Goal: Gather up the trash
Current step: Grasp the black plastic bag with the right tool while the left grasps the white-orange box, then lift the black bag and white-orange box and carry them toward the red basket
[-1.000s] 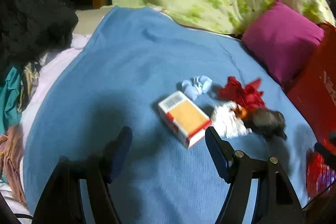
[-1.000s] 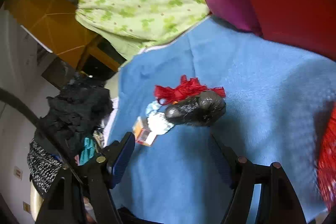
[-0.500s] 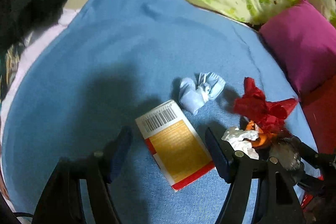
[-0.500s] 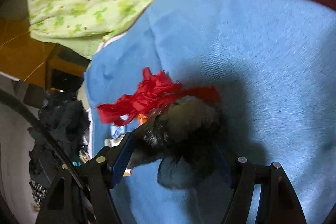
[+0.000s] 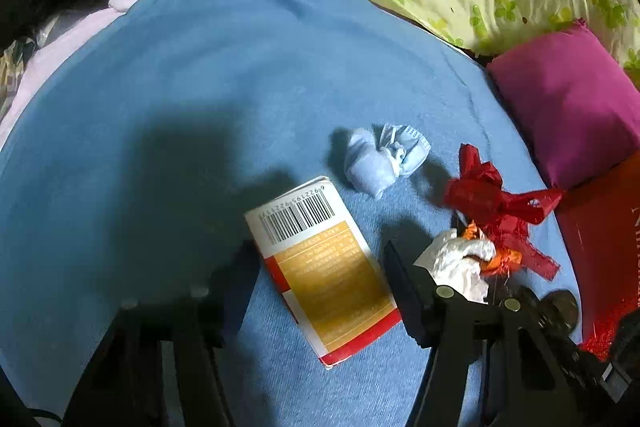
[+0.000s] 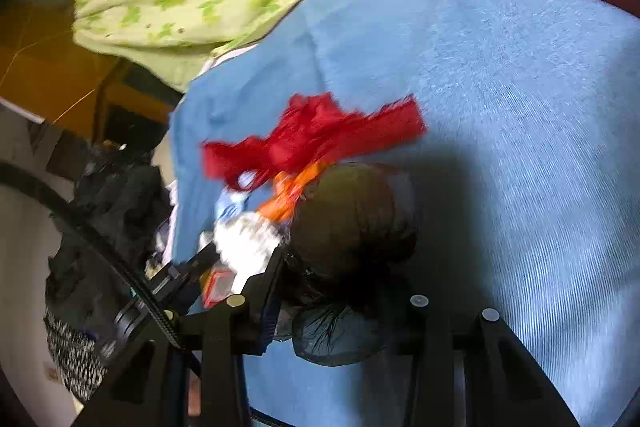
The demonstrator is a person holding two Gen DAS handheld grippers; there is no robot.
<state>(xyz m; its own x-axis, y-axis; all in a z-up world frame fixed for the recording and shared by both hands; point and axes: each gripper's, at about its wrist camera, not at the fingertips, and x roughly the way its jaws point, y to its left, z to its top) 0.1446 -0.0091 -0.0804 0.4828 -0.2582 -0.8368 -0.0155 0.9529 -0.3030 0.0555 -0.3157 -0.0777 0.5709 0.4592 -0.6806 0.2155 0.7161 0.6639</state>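
— While the left gripper (image 5: pixel 320 291) straddles it, where is the carton?
— The carton (image 5: pixel 324 267) lies flat on the blue blanket (image 5: pixel 200 87); the jaws are closing around it, pads apparently not yet pressing.
— And the right gripper (image 6: pixel 344 311)?
— Its jaws are closing on a dark crumpled bag (image 6: pixel 352 223), squeezing its knotted end; red scrap (image 6: pixel 316 135) and white paper wad (image 6: pixel 244 239) lie just beside it.

Blue blanket (image 5: pixel 200 87) on bed, bearing carton (image 5: pixel 320 267), crumpled blue paper (image 5: pixel 380 163), red scrap (image 5: pixel 492 195), black bag (image 6: pixel 352 219)
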